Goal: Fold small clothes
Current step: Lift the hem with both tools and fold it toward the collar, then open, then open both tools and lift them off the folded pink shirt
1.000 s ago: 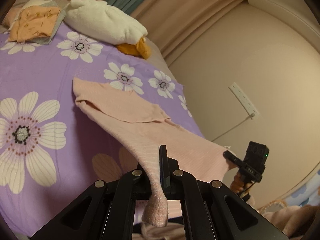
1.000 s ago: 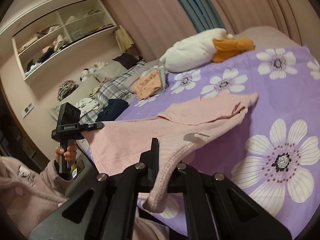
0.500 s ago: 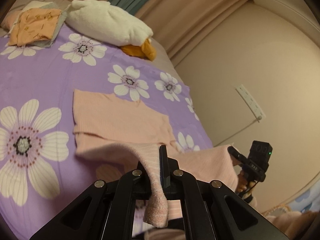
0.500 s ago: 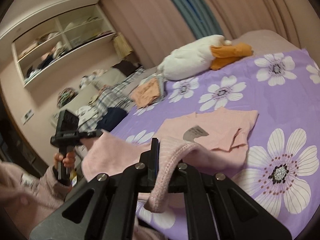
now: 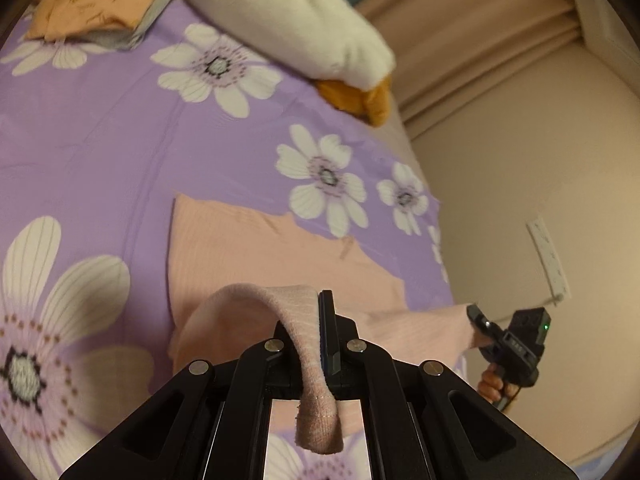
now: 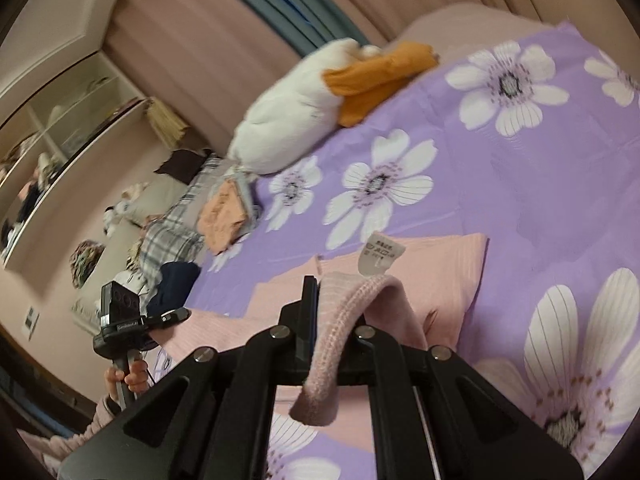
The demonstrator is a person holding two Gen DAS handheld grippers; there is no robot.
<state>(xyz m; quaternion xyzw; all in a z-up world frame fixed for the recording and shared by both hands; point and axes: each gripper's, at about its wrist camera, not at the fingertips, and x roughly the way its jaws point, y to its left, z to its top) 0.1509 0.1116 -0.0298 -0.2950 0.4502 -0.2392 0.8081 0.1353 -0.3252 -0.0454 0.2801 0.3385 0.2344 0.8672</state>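
A pink ribbed garment (image 5: 248,252) lies on the purple flowered bedspread (image 5: 100,140), its near hem lifted and carried over the flat far part. My left gripper (image 5: 316,320) is shut on one corner of that hem. My right gripper (image 6: 320,304) is shut on the other corner, and the garment (image 6: 440,280) shows a white care label (image 6: 380,254) there. Each gripper shows in the other's view: the right one (image 5: 478,320) and the left one (image 6: 176,314), both clamped on the pink fabric.
A white plush duck with an orange beak (image 5: 296,20) lies at the head of the bed. A folded orange cloth on a small stack (image 5: 92,0) sits beside it. Clothes and a plaid item (image 6: 172,236) are piled left of the bed. A wall with a socket (image 5: 548,260) is on the right.
Both grippers have moved forward and lower over the bed, carrying the near hem over the far part. The stretched garment has slackened and doubled over.
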